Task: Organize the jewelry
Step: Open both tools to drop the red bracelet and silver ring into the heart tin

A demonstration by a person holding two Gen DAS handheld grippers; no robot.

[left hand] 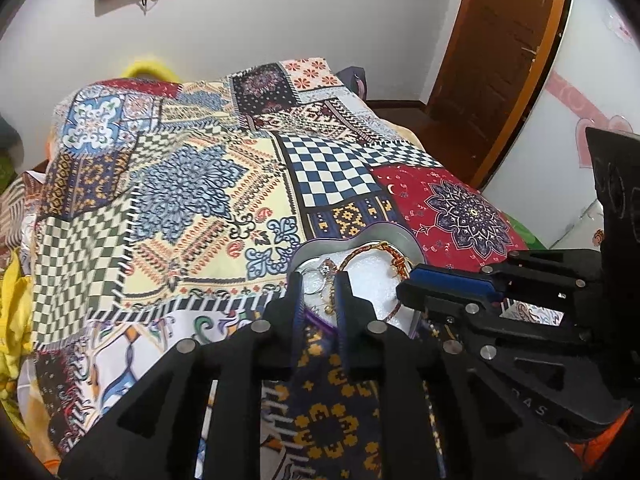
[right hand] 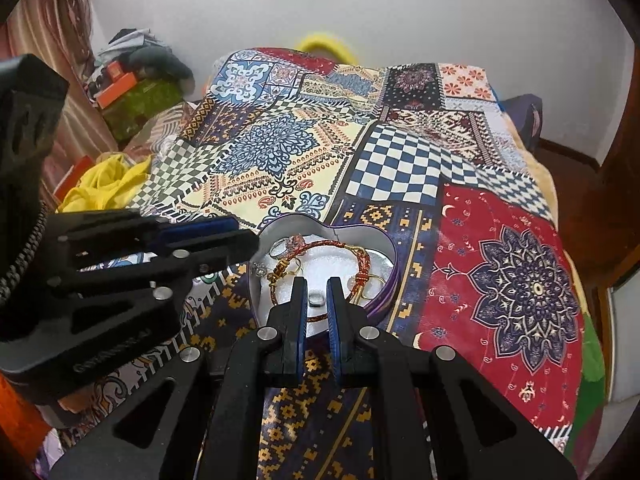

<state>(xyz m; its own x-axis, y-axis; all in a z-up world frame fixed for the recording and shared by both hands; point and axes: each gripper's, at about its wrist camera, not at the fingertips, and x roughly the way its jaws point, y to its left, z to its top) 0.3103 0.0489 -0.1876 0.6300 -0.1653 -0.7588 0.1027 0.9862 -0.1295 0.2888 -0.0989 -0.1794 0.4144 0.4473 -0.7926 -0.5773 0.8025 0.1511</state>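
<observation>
Jewelry mostly gathered in tin (right hand: 390, 258) on bed (right hand: 520, 280); right gripper (right hand: 318, 300) fingers narrowly apart around small silver piece (right hand: 317, 300); left gripper (left hand: 318, 294) fingers parted, empty.

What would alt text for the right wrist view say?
A heart-shaped tin on a patchwork bedspread holds a red braided bracelet, rings and gold pieces. The right tongs reach into it, slightly parted around a small silver piece, while the left tongs come in beside it.
</observation>
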